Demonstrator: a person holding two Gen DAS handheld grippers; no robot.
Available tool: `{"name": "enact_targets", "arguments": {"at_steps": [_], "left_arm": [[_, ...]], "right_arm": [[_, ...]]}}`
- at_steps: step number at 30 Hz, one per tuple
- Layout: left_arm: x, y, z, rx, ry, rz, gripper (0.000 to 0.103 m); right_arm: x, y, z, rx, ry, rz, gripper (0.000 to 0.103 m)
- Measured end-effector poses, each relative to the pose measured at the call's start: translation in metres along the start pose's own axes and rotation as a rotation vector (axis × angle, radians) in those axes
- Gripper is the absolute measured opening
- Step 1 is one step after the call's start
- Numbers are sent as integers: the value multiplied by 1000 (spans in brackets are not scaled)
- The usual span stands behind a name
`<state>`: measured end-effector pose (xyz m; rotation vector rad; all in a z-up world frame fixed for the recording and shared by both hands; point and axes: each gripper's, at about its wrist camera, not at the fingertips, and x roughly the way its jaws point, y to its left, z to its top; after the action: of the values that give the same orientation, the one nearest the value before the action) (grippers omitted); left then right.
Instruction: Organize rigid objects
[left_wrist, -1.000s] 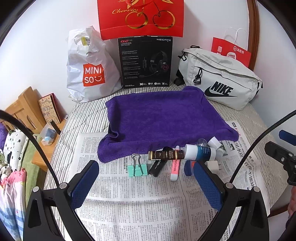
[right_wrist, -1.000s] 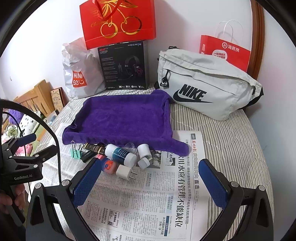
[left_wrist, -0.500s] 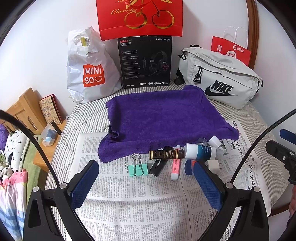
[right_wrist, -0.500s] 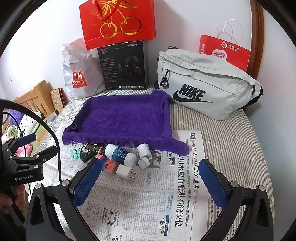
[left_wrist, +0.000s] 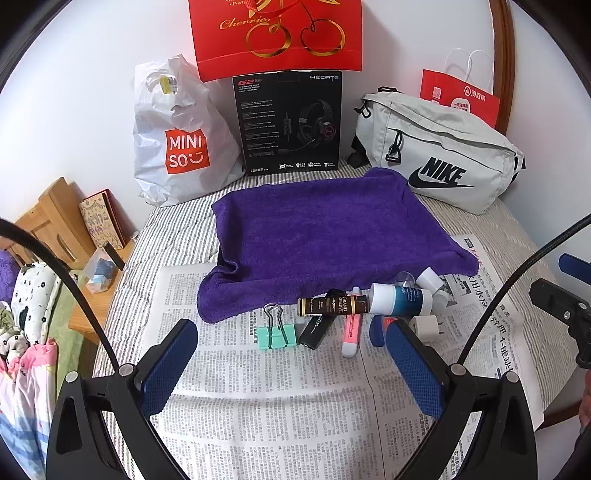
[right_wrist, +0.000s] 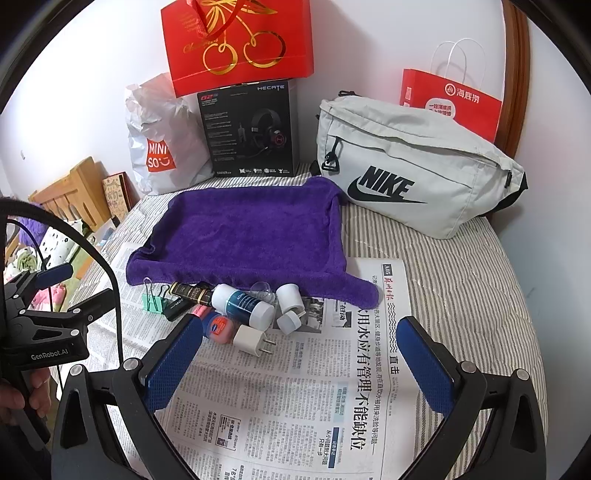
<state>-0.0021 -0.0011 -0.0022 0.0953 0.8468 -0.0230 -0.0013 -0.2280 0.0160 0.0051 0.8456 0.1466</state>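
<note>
A row of small items lies on newspaper (left_wrist: 280, 398) at the near edge of a purple towel (left_wrist: 325, 236): a green binder clip (left_wrist: 277, 334), a black stick (left_wrist: 314, 330), a brown tube (left_wrist: 332, 305), a pink tube (left_wrist: 351, 332), a white-and-teal bottle (left_wrist: 400, 299) and a white plug adapter (left_wrist: 424, 326). My left gripper (left_wrist: 291, 363) hovers open just in front of them, holding nothing. In the right wrist view the bottle (right_wrist: 242, 304), the adapter (right_wrist: 251, 340), two white caps (right_wrist: 290, 295) and a small orange jar (right_wrist: 221, 328) sit ahead of my open, empty right gripper (right_wrist: 299, 362).
Along the wall stand a white Miniso bag (left_wrist: 177, 136), a black headset box (left_wrist: 290, 122), a red cherry gift bag (left_wrist: 277, 33), a grey Nike bag (left_wrist: 439, 155) and a red paper bag (left_wrist: 458, 96). The striped bed drops off at left toward a wooden stand (left_wrist: 55, 221).
</note>
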Motion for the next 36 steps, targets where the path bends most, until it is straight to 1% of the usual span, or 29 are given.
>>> {"name": "enact_targets", "arguments": {"at_steps": [10,15,18,19,23,26,29,31,33,34,36], "left_arm": [[-1,0,-1,-6,-8,-5,103],[-2,-4,0,21,-16,20,103],[-1,-4,1,19,-13,14,103],[-2,-4,0,21,-27,19,103],[1,-4,0,8,-19,5,103],[6,1,-1,-9,-7,2,103],[16,11,-4,-38,19,-4,103],[24,18,-7,-54,22,-9,103],[35,27,-11,-68,38,0,103],[39,30,-12,-74,32,2,103],[53,37,-16,-90,57,-1,103]], "right_arm": [[0,0,0,-1,0,-1,103],[-1,-1,0,0,0,0,103],[0,-1,0,-1,1,-1,103],[0,-1,0,-3,2,0,103],[3,-1,1,-13,9,-3,103],[9,-1,0,-26,17,-11,103],[16,-3,-1,-24,27,-1,103],[23,-5,-3,-20,40,5,103],[29,-6,-4,-20,55,-2,103],[32,-6,-5,-21,61,-7,103],[37,-7,-7,-24,72,-15,103]]}}
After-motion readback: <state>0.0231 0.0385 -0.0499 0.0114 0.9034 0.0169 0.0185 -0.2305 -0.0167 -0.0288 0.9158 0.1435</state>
